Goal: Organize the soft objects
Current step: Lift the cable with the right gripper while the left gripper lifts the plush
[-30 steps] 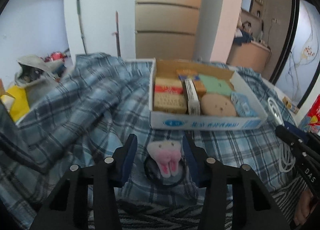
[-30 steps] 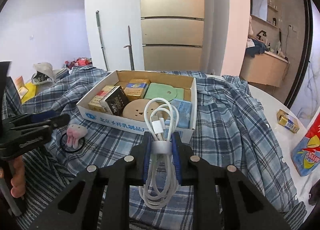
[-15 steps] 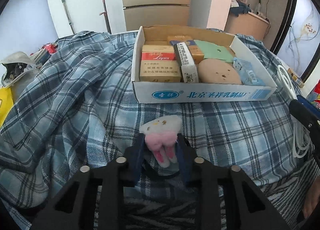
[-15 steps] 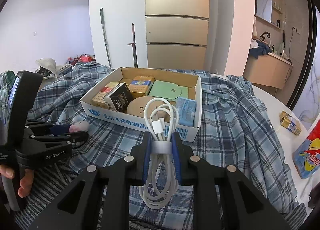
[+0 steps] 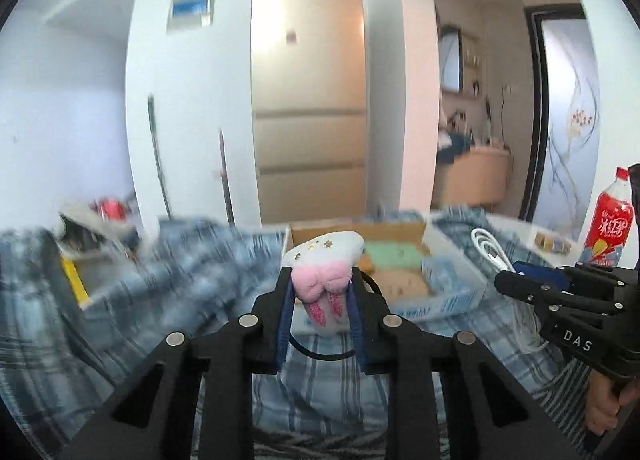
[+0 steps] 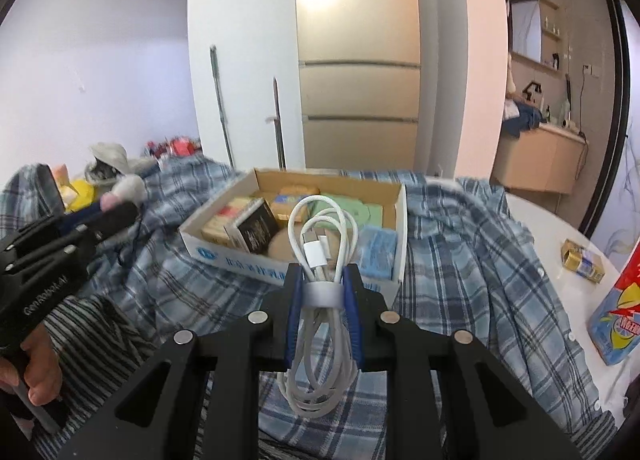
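The left gripper [image 5: 320, 300] was clamped on a plush hair tie [image 5: 323, 260], whose white and pink body sat between the blue pads [image 5: 282, 316], its black elastic loop drooping below, raised over the plaid shirt [image 5: 168, 280] in front of the cardboard box [image 6: 394, 216]. The right gripper [image 6: 323, 292] pinched a coiled white cable [image 6: 320, 256] at its grey band, loops sticking out above and below the fingers, near the box's front wall.
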Demonstrator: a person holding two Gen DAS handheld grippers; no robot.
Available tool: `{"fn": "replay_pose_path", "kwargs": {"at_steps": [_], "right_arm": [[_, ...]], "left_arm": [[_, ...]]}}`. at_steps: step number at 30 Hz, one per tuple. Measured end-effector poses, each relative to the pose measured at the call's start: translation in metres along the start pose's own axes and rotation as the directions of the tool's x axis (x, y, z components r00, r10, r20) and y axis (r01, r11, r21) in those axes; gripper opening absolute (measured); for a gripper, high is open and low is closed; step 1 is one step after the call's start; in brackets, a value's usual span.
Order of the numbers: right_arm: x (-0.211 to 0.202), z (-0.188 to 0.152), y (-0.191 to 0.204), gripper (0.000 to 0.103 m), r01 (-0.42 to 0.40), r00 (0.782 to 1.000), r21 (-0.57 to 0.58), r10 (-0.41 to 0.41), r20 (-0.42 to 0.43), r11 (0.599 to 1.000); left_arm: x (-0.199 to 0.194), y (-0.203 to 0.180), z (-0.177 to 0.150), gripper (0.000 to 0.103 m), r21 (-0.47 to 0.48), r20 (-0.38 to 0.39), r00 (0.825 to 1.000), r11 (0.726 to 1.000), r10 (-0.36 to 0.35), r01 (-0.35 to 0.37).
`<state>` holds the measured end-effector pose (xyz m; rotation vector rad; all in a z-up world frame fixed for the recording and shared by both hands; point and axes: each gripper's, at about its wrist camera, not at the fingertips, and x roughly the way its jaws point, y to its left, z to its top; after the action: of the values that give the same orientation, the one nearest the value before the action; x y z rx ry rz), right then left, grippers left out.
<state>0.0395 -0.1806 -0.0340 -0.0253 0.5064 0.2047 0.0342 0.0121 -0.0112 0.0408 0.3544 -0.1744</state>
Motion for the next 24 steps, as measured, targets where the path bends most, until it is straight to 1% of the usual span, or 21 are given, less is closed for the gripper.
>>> {"fn": "replay_pose_path", "kwargs": {"at_steps": [2,6,12,16,18,19,21,24], "right_arm": [[-0.007,0.001,0.002,0.020,-0.004,0.999,-0.003,0.004,0.044,1.000],[-0.019,0.003,-0.001,0.020,-0.023,0.991,0.020,0.020,0.132,1.000],[-0.018,0.004,0.000,0.020,-0.020,0.991,0.014,0.018,0.136,1.000],[-0.022,0.002,0.001,0.020,-0.019,0.988,0.002,0.018,0.155,1.000],[-0.023,0.002,0.000,0.020,-0.014,0.987,-0.003,0.015,0.158,1.000],[-0.023,0.001,0.001,0.020,-0.004,0.988,-0.005,0.005,0.152,1.000],[-0.023,0.002,0.002,0.020,0.004,0.990,-0.008,-0.003,0.144,1.000],[-0.029,0.007,-0.001,0.020,0.000,0.988,0.007,-0.001,0.153,1.000]], "left_arm": [[-0.006,-0.004,0.002,0.027,0.017,0.039,0.999,1.000,-0.006,0.006],[-0.014,-0.008,0.003,0.027,0.040,0.080,0.997,0.999,-0.005,0.002],[-0.020,-0.009,0.002,0.027,0.042,0.083,0.997,0.999,0.000,-0.003],[-0.025,-0.012,0.002,0.027,0.052,0.095,0.995,0.998,0.013,-0.018],[-0.024,-0.015,0.003,0.027,0.069,0.082,0.996,0.997,0.029,-0.035],[-0.022,-0.017,0.002,0.027,0.073,0.075,0.997,0.997,0.025,-0.030],[-0.023,-0.018,0.004,0.027,0.078,0.079,0.996,0.996,0.034,-0.040],[-0.029,-0.016,0.009,0.027,0.050,0.084,0.996,0.998,0.024,-0.028]]}}
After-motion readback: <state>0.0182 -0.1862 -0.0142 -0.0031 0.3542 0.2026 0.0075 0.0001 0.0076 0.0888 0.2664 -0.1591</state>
